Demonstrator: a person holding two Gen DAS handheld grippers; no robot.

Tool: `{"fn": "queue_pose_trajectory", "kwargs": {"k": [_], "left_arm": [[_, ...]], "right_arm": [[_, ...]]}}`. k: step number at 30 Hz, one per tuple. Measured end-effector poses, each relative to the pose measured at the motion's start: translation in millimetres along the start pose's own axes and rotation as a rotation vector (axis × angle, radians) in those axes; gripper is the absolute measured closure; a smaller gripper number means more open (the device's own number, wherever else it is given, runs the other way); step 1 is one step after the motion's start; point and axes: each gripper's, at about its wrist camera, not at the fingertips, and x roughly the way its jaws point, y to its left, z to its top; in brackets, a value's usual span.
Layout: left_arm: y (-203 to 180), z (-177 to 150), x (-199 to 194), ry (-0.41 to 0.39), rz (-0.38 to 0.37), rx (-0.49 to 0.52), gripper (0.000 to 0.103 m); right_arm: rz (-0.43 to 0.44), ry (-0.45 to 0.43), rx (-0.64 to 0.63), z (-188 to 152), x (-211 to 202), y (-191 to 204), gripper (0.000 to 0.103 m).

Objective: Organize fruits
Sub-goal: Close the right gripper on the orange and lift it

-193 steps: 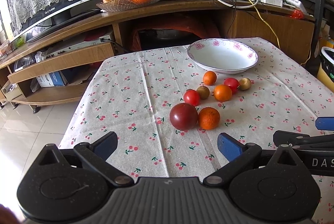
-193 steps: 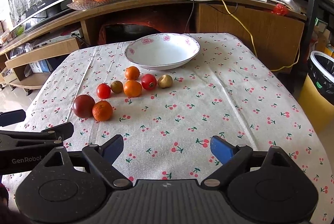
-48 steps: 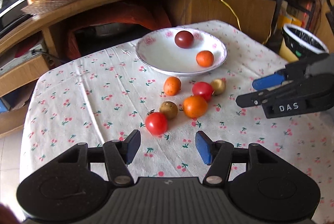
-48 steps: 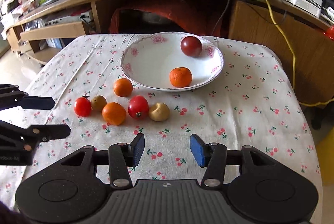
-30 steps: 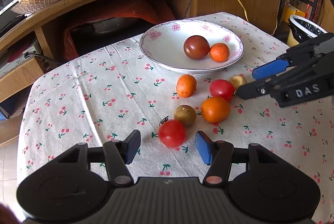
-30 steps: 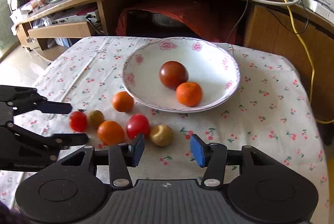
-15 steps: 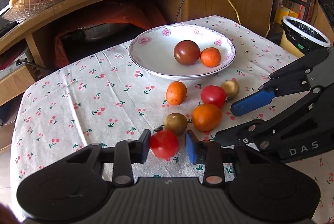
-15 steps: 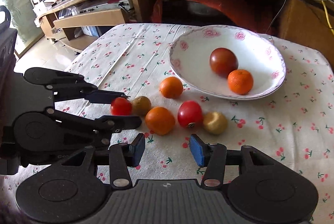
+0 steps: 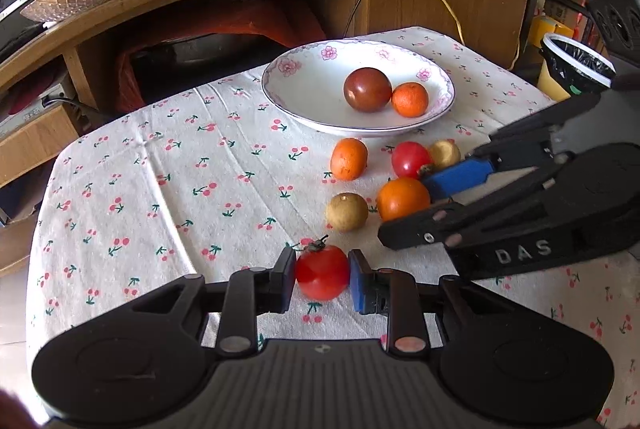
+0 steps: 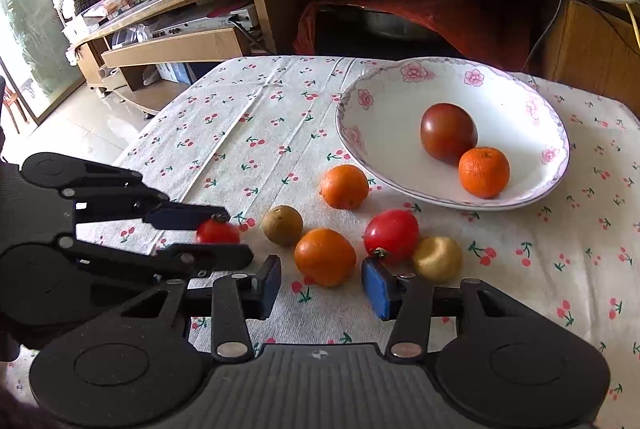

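Red tomato [image 9: 322,277] clamped between left gripper [image 9: 322,281] pads; orange [image 10: 325,256] between spread right gripper [image 10: 320,289] pads.

On the tabletop [image 9: 140,189], the bowl [image 9: 304,85] sits toward one o'clock in the left wrist view, holding the large tomato [image 9: 367,89] with the mandarin [image 9: 409,99] touching it at its four o'clock. Nearer than the bowl lies a cluster: an orange [image 9: 349,159], a tomato [image 9: 410,159], a longan [image 9: 445,153] just beside that tomato at three o'clock, then a second orange [image 9: 402,199] and second longan [image 9: 346,211] nearer still. The cherry tomato [image 9: 322,277] lies nearest, at six o'clock
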Motion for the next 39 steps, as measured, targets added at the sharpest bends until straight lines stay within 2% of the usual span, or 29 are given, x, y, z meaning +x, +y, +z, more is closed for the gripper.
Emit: {"fn": "queue_pose_trajectory", "kwargs": {"k": [5, 7, 12, 23, 29, 32, 39], "left_arm": [[2, 1, 1, 0.007, -0.001, -0.01, 0.065], [0, 1, 0, 0.011, 0.005, -0.008, 0.065], [-2, 2, 0, 0.024, 0.018, -0.001, 0.065], [-3, 9, 9, 0.023, 0.023, -0.015, 0.062], [-7, 10, 9, 0.018, 0.037, 0.011, 0.064], [-9, 11, 8, 0.02, 0.058, 0.016, 0.065], [-20, 27, -20, -0.049, 0.126, 0.025, 0.065]], "right_arm": [[-0.016, -0.007, -0.015, 1, 4, 2, 0.062], [-0.038, -0.007, -0.022, 1, 4, 2, 0.075], [-0.076, 0.004, -0.013, -2, -3, 1, 0.075], [-0.09, 0.015, 0.04, -13, -15, -5, 0.075], [-0.094, 0.021, 0.032, -15, -18, -6, 0.075], [-0.126, 0.024, 0.018, -12, -18, -4, 0.075], [-0.178, -0.013, -0.008, -2, -37, 3, 0.075]]}}
